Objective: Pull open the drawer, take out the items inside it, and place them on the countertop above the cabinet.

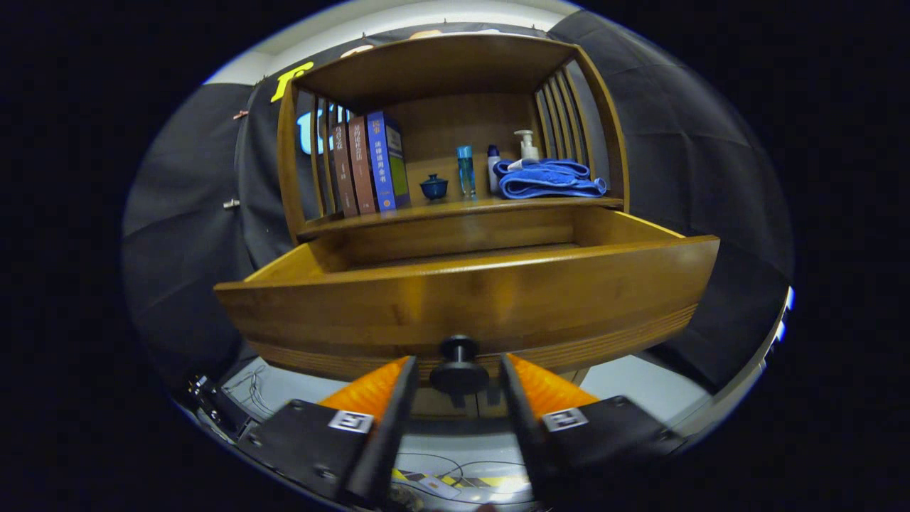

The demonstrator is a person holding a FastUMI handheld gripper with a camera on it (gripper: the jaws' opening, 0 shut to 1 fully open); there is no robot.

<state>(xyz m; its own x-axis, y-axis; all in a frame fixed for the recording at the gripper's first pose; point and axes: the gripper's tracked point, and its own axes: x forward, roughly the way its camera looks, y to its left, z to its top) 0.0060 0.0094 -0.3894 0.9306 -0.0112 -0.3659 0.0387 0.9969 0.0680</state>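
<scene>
Wooden drawer (pixel 469 299) stands pulled out of the cabinet (pixel 455 128), its curved front glossy. Round black knob (pixel 458 366) sits between the gripper (pixel 458 370)'s ribbed orange fingers (pixel 370 391), with gaps either side: released. On the countertop (pixel 426 210): books (pixel 370 167), bowl (pixel 434 187), bottles (pixel 466 169), folded blue towel (pixel 547 179).

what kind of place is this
Probably a staged home corner in a recording booth: a wooden cabinet with books, a folded blue towel and its drawer pulled open. The gripper brackets the drawer knob.
</scene>
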